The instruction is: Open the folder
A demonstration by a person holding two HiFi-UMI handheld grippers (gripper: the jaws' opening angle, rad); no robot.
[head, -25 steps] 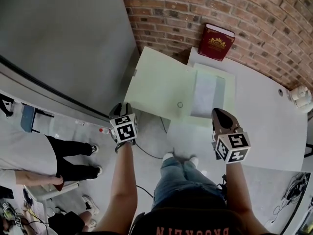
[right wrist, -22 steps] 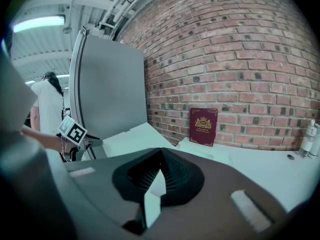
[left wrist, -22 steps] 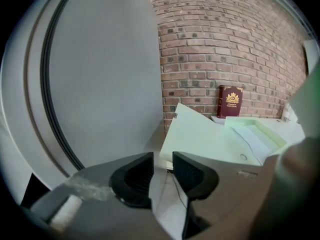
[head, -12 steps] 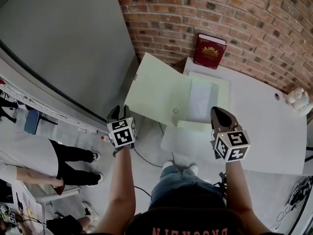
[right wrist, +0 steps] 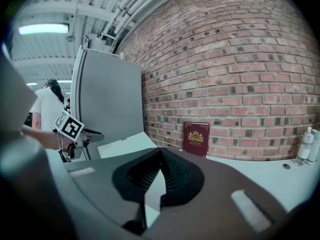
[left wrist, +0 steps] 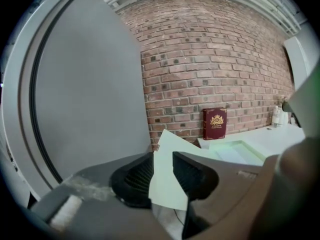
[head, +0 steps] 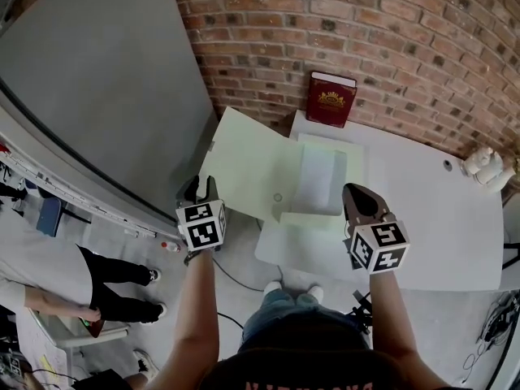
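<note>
The pale green folder (head: 244, 165) lies open on the white table (head: 439, 226). Its left cover overhangs the table's left edge, and white sheets (head: 318, 173) lie in its right half. My left gripper (head: 197, 188) hovers at the cover's near left corner. In the left gripper view its jaws (left wrist: 162, 156) stand open, and the cover (left wrist: 167, 184) shows in the gap with neither pad pressing on it. My right gripper (head: 358, 195) hangs over the folder's near right corner. Its jaws (right wrist: 161, 151) are shut, tips meeting, and I see nothing held.
A dark red book (head: 330, 100) leans upright against the brick wall behind the folder. White bottles (head: 483, 165) stand at the table's far right. A large grey panel (head: 97, 80) rises to the left. A person (head: 49, 287) stands on the floor at lower left.
Both grippers have risen toward the head camera and sit a little nearer me. The left one stays by the cover's near corner. The folder lies open as before.
</note>
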